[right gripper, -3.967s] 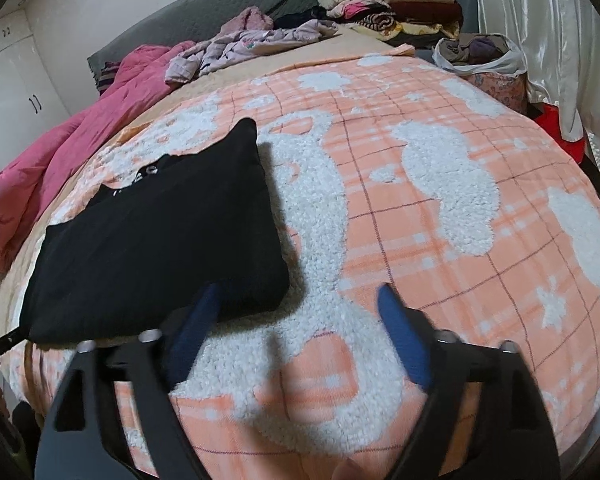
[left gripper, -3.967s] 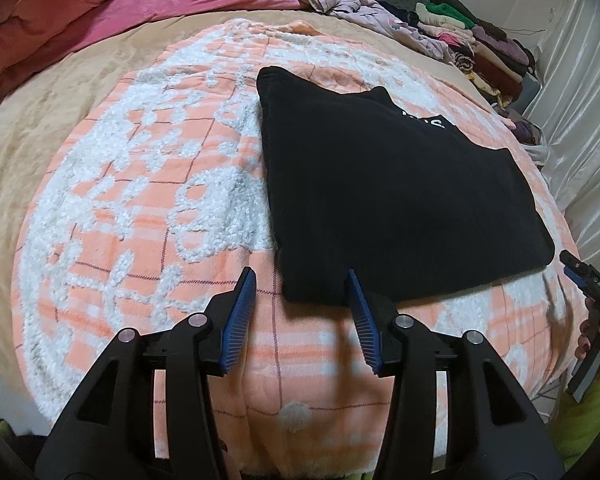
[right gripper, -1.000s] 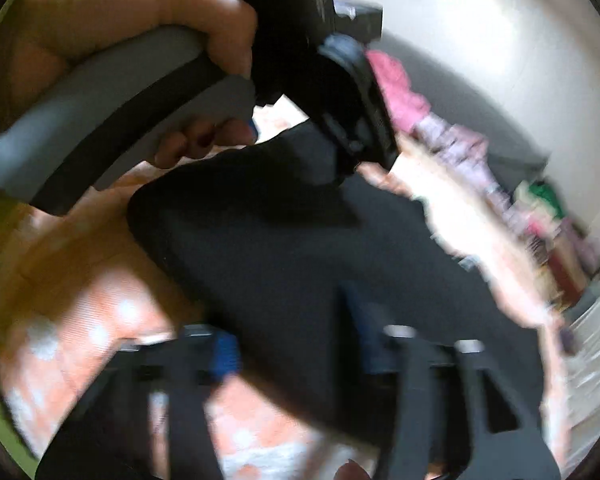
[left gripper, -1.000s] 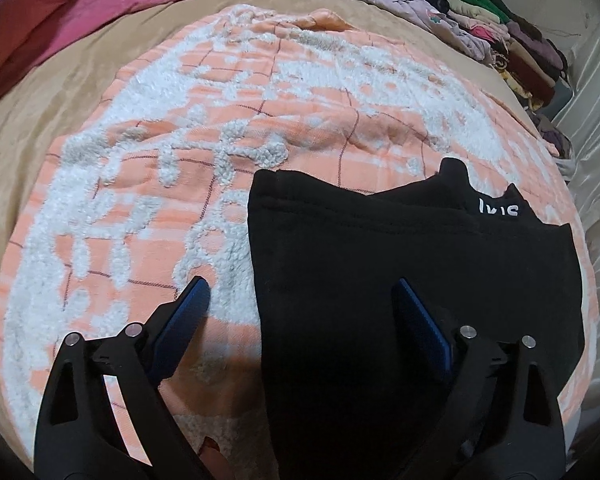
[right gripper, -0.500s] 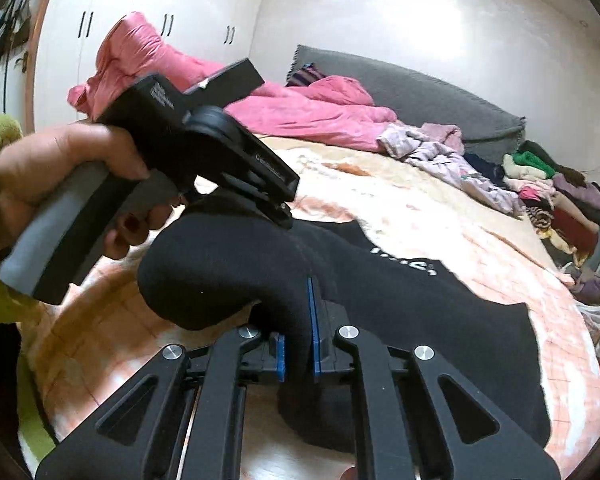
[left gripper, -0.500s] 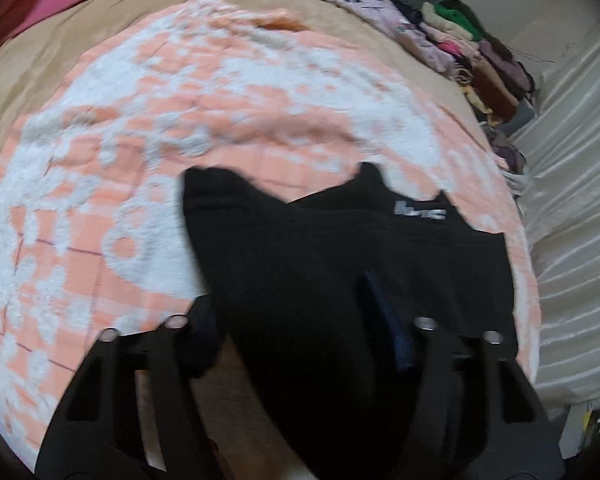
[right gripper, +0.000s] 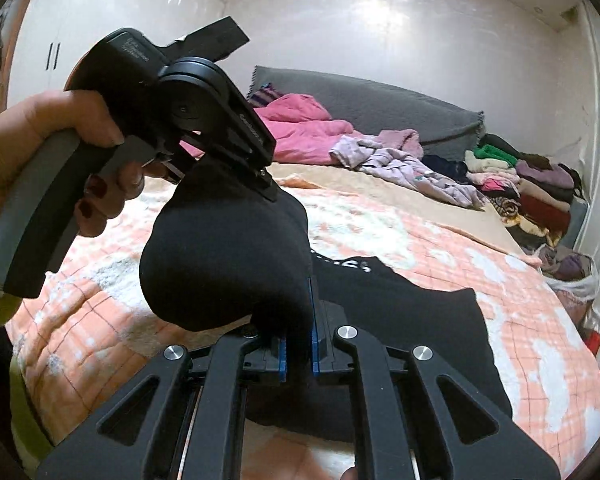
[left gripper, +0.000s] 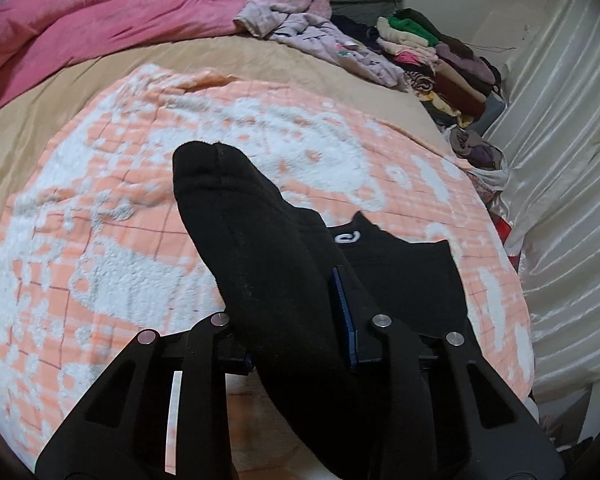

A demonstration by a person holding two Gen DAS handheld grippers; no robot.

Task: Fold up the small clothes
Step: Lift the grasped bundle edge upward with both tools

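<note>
Over the orange blanket [left gripper: 100, 264], both jaws now clamp the black garment's [left gripper: 268, 264] newly lifted edge.

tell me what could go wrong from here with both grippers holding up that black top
1. The left gripper clamps a thick bunch of the black garment, not a single edge. Laid over like this, the fold may come out lumpy.
2. The right gripper pinches only a narrow bit of cloth, so the fabric could slip out mid-lift.
3. The far half lies on the orange blanket. Pulling further might drag it and undo the earlier folds.
</note>
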